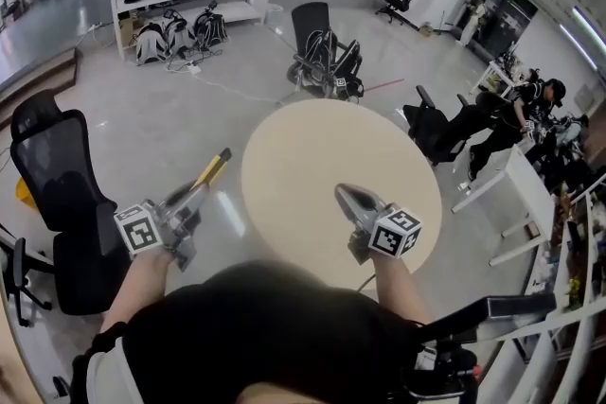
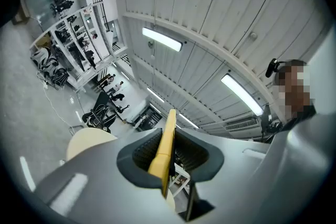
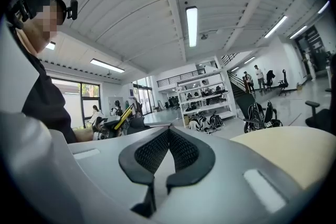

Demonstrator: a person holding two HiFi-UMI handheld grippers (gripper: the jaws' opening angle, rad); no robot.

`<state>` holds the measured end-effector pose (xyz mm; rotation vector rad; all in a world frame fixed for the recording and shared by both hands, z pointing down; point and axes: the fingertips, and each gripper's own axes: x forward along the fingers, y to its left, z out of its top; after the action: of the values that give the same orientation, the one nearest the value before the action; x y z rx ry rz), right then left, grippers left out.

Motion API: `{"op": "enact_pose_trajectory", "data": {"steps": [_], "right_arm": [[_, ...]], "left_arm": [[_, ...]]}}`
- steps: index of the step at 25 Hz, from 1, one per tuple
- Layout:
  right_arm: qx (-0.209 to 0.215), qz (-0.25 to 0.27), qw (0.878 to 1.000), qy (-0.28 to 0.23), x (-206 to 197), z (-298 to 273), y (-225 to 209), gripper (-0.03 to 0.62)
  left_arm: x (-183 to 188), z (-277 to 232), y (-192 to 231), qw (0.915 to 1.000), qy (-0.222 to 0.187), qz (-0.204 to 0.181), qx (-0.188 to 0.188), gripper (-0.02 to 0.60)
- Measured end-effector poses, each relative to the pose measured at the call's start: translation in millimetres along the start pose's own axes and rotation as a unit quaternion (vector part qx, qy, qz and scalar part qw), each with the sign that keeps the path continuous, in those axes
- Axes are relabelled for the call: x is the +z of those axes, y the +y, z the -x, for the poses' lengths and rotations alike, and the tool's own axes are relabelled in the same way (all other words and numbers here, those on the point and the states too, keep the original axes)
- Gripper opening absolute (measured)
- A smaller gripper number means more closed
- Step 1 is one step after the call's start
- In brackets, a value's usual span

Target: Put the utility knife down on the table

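Knife first: the yellow utility knife (image 1: 214,167) is pinched edge-on between the fingers (image 2: 145,150) of my left gripper (image 1: 194,196), its far end poking well past the tips. It hangs in the air over the floor, just left of the round table (image 1: 312,147) (not over the tabletop itself). My right gripper (image 1: 347,196) hovers above the table's near part, its fingers (image 3: 153,152) pressed together at the tips with nothing caught between them. A black office chair (image 1: 55,170) stands off to my left.
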<state>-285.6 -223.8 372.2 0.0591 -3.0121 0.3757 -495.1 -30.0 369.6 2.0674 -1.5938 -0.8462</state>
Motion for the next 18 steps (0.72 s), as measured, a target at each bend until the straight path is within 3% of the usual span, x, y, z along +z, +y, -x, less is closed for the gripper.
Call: {"op": "enact_pose_trajectory", "data": {"steps": [6, 11, 15, 18], "right_arm": [[-0.001, 0.011, 1.0, -0.004, 3.6, 48.5, -46.4, 0.015], [-0.021, 0.006, 1.0, -0.011, -1.6, 84.6, -88.4, 0.015], [-0.04, -0.01, 0.999, -0.016, -6.0, 88.3, -120.7, 0.015], [-0.059, -0.016, 0.998, -0.02, 1.3, 74.6, -146.9, 0.015]], "left_arm": [[-21.0, -68.3, -5.2, 0.9999, -0.009, 0.005, 0.006, 0.074], [-24.1, -120.5, 0.3, 0.9998, 0.004, -0.014, 0.015, 0.074], [-3.1, -160.3, 20.1, 0.9991, 0.017, -0.036, 0.012, 0.074], [37.0, -189.7, 53.0, 0.9971, 0.024, -0.067, 0.028, 0.074]]}}
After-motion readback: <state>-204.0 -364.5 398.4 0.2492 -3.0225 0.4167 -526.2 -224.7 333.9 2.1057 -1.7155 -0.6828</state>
